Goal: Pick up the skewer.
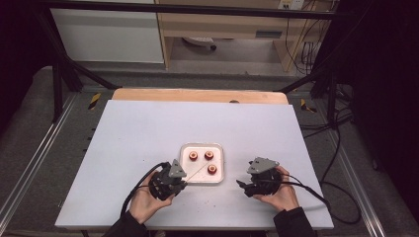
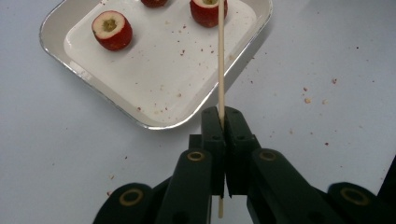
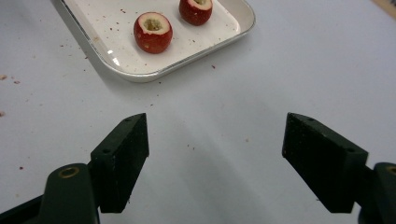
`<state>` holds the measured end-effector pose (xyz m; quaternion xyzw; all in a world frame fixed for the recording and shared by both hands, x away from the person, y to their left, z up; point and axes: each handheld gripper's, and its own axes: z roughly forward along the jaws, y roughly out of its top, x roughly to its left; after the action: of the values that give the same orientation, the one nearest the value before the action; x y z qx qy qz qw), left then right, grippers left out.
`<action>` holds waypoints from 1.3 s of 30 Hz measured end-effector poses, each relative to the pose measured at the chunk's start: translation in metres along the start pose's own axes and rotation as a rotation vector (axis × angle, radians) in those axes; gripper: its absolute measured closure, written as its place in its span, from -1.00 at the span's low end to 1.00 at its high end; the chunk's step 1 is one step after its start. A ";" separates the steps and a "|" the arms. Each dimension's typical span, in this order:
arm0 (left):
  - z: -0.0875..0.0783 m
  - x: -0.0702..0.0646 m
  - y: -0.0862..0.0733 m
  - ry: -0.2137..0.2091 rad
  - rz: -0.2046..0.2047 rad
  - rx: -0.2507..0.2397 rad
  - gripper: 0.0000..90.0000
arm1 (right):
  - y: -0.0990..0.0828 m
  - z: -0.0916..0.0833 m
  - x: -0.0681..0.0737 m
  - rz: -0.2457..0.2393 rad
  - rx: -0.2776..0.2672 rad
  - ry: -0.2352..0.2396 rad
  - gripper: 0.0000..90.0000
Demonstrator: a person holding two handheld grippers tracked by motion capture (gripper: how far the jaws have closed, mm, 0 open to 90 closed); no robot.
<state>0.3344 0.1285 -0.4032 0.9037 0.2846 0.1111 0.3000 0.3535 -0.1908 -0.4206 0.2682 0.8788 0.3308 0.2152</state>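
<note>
High view, landmark: the white tray (image 1: pixel 220 150), near the front middle of the table (image 1: pixel 128 138); every place below is given from it.
Left gripper (image 1: pixel 174 183): just off the tray's near-left corner, clenched on a thin wooden skewer (image 2: pixel 221 65).
Skewer, long axis: runs from the jaws up and over the tray's near rim, slanting toward the right-hand fruit; its tip ends at or just short of a fruit, though the left gripper view is too foreshortened to say which.
Right gripper (image 3: pixel 215 154): just off the tray's near-right side, jaws spread wide with only bare table between them, holding nothing.
Nearest fruit (image 1: pixel 212 169): a red cored piece, hollow upward, at the tray's near-right, on the right gripper's side.
Farther fruits: two more, one (image 1: pixel 193 156) at the far-left of the tray, one (image 1: pixel 209 155) just beside it to the right.
Nearer hand: judging by this, the right one is closer to the nearest fruit; the skewer already points into the tray.
Writing, brands: none readable on the tray, grippers or table; labels on the far furniture are too small to read.
</note>
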 end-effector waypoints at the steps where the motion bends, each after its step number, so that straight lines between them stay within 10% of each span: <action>1: -0.001 0.001 -0.002 0.000 -0.004 -0.006 0.96 | -0.001 0.000 -0.001 0.015 0.001 0.008 -0.53; 21: -0.005 0.010 -0.033 -0.005 -0.081 -0.140 0.96 | 0.012 0.003 -0.006 0.274 -0.003 0.111 -0.94; 39: -0.007 0.015 -0.042 -0.016 -0.102 -0.158 0.96 | 0.043 0.019 -0.001 0.311 0.070 0.119 -0.97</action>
<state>0.3249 0.1678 -0.4231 0.8624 0.3183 0.1104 0.3778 0.3796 -0.1550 -0.4034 0.3881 0.8489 0.3448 0.0994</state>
